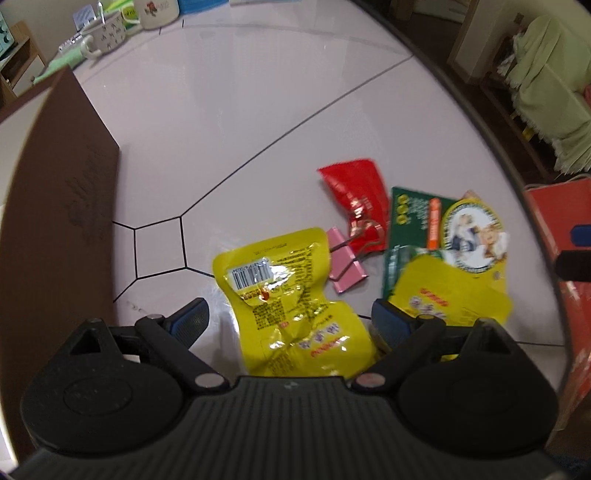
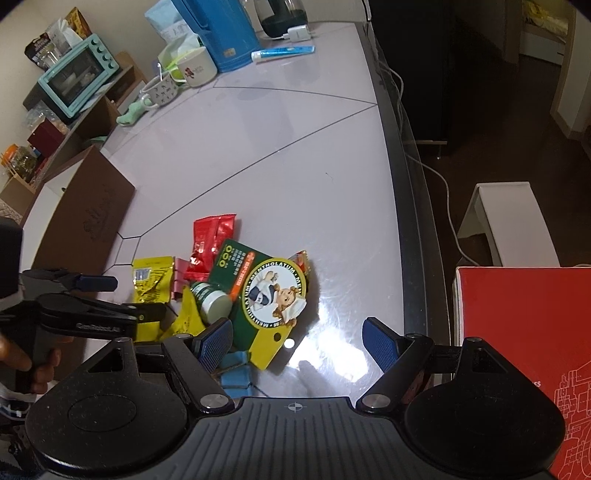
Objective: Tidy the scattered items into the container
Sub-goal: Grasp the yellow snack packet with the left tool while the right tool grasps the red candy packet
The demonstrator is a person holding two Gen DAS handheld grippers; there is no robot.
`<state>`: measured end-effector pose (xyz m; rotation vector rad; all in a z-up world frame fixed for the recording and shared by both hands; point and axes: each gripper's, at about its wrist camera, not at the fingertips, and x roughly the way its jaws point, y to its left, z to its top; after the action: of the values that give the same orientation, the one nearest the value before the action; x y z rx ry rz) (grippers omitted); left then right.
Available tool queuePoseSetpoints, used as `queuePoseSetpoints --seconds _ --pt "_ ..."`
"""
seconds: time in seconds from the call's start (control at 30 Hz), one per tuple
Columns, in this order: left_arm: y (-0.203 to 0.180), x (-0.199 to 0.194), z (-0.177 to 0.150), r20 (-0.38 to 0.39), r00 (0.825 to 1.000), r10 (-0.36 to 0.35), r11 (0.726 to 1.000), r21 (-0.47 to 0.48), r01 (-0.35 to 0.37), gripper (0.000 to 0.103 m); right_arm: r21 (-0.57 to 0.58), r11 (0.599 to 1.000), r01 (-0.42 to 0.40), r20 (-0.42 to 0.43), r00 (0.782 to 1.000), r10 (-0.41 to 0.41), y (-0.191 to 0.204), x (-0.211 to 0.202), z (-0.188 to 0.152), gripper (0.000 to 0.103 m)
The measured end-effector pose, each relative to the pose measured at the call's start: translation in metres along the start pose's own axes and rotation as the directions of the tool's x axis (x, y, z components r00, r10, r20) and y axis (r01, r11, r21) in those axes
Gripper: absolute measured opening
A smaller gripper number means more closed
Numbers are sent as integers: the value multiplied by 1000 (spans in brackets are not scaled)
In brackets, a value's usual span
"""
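Two grippers hovering over scattered packets.
Left gripper (image 1: pixel 290 325) is straddling the yellow packet (image 1: pixel 291 295), jaws released; right gripper (image 2: pixel 299 339) likewise spread.

A glossy pale lilac table (image 2: pixel 280 155) with thin dark inlaid lines carries a huddle of small things in the lower middle of both frames: a crinkled yellow foil sachet (image 1: pixel 291 291), a red foil packet (image 1: pixel 356 192), a pink metal binder clip (image 1: pixel 345 266), a green-and-yellow Mentholatum card pack (image 2: pixel 266 291) and a blue binder clip (image 2: pixel 236 373). A brown cardboard box (image 2: pixel 88 221) stands at the left of the right wrist frame. Along the upper left edge sit two white ceramic mugs (image 2: pixel 195 68), a blue plastic jug (image 2: pixel 218 33) and a blue tube (image 2: pixel 282 52).
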<state>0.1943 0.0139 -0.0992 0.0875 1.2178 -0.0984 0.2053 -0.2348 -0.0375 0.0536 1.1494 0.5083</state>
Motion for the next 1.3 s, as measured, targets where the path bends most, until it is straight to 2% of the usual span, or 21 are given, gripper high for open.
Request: queuePoseSetpoints --seconds 0.13,0.17,0.27,0.33,0.5,0.67,1.17,1.3 --pt "1 13 -1 -27 1000 -15 1000 7 15 84 2 1000 8 -12 1000 -8 -2 8 5 80" --pt "0 14 -1 -24 1000 -15 1000 14 15 77 1 1000 8 -16 1000 -8 -2 10 6 80" --pt "-2 11 -5 -3 1000 -6 999 47 6 75 -2 1000 8 -23 1000 -8 -1 15 9 80" --pt "-2 7 -8 10 1000 -3 998 67 3 69 -7 1000 9 -27 1000 -9 -1 19 9 80" --pt "-1 -3 -15 44 999 2 993 118 -7 42 -20 1000 10 -39 999 -11 1 26 10 80" --pt "6 -12 -18 57 998 -9 994 105 3 37 -33 999 11 -42 999 -12 2 30 11 80" --pt "22 -55 -12 138 990 -4 999 38 -1 37 -90 994 -60 14 998 62 31 54 41 80" --pt "28 -62 -8 156 988 0 1000 15 -3 37 -137 987 -88 -2 996 88 48 74 55 80"
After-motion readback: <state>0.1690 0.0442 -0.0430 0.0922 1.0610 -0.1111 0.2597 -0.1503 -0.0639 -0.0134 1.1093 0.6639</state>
